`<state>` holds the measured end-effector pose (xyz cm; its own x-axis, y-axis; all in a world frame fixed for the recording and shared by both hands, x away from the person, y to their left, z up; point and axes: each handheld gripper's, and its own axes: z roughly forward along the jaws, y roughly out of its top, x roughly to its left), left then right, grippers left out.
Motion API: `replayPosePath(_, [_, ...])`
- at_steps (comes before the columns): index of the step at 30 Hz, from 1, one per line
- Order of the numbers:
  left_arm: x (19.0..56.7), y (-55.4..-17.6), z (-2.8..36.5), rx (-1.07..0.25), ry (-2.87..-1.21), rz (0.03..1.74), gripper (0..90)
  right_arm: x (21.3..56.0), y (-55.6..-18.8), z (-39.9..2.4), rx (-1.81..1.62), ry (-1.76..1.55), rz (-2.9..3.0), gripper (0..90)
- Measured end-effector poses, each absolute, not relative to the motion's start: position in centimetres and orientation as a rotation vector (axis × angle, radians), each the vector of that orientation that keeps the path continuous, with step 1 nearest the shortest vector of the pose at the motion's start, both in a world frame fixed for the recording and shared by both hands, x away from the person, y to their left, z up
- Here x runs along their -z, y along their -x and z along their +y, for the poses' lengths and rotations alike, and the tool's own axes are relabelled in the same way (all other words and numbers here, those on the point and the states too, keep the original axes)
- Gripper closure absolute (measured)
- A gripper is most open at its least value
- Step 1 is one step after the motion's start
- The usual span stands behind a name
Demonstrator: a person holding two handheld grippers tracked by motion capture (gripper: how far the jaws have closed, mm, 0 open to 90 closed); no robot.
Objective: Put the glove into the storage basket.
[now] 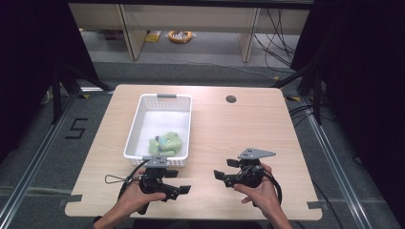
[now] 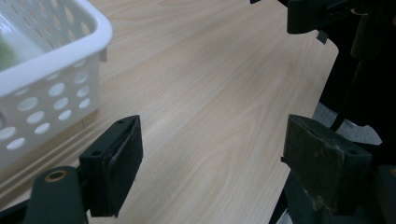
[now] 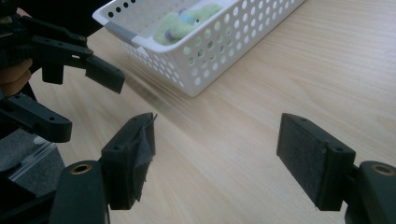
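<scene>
A white perforated basket (image 1: 136,129) stands on the left half of the wooden table (image 1: 239,129). A green plush toy (image 1: 166,143) lies at its near end. My left gripper (image 1: 179,183) is held just in front of the basket, jaws open and pointing right, with nothing between them. My right gripper (image 1: 224,169) faces it from the right, also open and empty. The left gripper view has the basket's corner (image 2: 51,70) at the left of the open jaws. From the right gripper view, the basket (image 3: 210,51) with the toy (image 3: 182,23) lies ahead, and the left gripper (image 3: 79,100) is at the left.
A round cable hole (image 1: 231,99) sits in the table's far right part. Beyond the table are the legs of another desk (image 1: 248,38) and cables on the floor. The table's near edge (image 1: 191,217) runs just below both hands.
</scene>
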<state>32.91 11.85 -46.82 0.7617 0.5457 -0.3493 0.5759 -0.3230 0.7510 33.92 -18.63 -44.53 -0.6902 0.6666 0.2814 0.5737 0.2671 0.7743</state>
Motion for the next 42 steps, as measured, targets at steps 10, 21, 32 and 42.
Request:
replayPosePath(10, [48.2,-31.9,11.4,0.049,-2.019,0.821,18.3,45.7,-32.8,-19.2,-1.451,-1.157,2.427,27.4])
replayPosePath(21, [48.9,-31.0,11.1,0.01,-2.061,0.773,16.4,46.6,-31.5,-19.2,-1.427,-1.181,2.451,21.1])
replayPosePath(32, [49.3,-29.9,11.2,-0.012,-2.083,0.739,15.4,47.2,-30.3,-19.5,-1.452,-1.182,2.433,16.1])
replayPosePath(42, [49.7,-29.0,11.0,-0.028,-2.109,0.719,15.4,48.1,-29.4,-20.1,-1.434,-1.187,2.448,16.1])
